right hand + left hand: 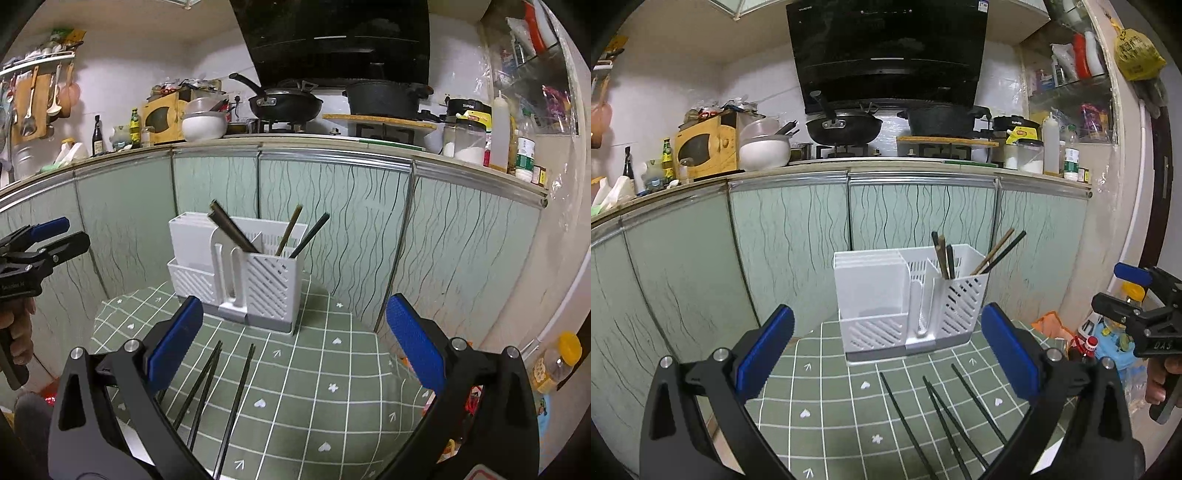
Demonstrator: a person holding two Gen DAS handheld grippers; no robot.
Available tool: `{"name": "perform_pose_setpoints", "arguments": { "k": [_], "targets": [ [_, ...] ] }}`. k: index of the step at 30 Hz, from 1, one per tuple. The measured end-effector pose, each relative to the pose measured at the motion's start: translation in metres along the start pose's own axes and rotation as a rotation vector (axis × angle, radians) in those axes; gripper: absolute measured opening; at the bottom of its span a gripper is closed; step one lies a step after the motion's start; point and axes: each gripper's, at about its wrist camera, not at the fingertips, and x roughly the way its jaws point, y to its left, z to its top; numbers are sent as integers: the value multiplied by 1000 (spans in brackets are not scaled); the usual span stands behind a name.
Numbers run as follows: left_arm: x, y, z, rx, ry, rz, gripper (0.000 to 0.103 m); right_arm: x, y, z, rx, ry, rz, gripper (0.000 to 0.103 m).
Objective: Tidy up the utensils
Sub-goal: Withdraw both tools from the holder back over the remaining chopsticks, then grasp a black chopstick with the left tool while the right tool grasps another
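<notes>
Chopsticks [942,417] loose on the green checked desk [831,398], four dark sticks lying at 6 o'clock of the white utensil holder [908,302], near it but apart. More chopsticks already upright in the holder's slotted compartment [960,295], leaning toward 1 o'clock. Left tongs [886,350] released, blue pads wide apart, grasping nothing, hovering above the desk and aimed at the holder. Right tongs [293,339] likewise released and empty, with three of the loose sticks visible under the left pad [177,339].

Probably picking up the next stick. Best done by lowering onto one stick only, pads straddling it crosswise near mid-length, so no tipping once lifted. Two of the sticks converge to a point at their far ends, so worth choosing an outer, separate one first. Then tilting upright and dropping tip-first into the slotted compartment, clear of the leaning ones.
</notes>
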Motion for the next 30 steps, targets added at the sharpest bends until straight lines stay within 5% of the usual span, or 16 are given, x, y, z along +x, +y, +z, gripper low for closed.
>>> {"name": "perform_pose_setpoints", "arguments": {
  "k": [30],
  "targets": [
    [-8, 3, -107, -16, 94, -2, 98, 16, 21, -97, 13, 129, 26, 95]
  ]
}}
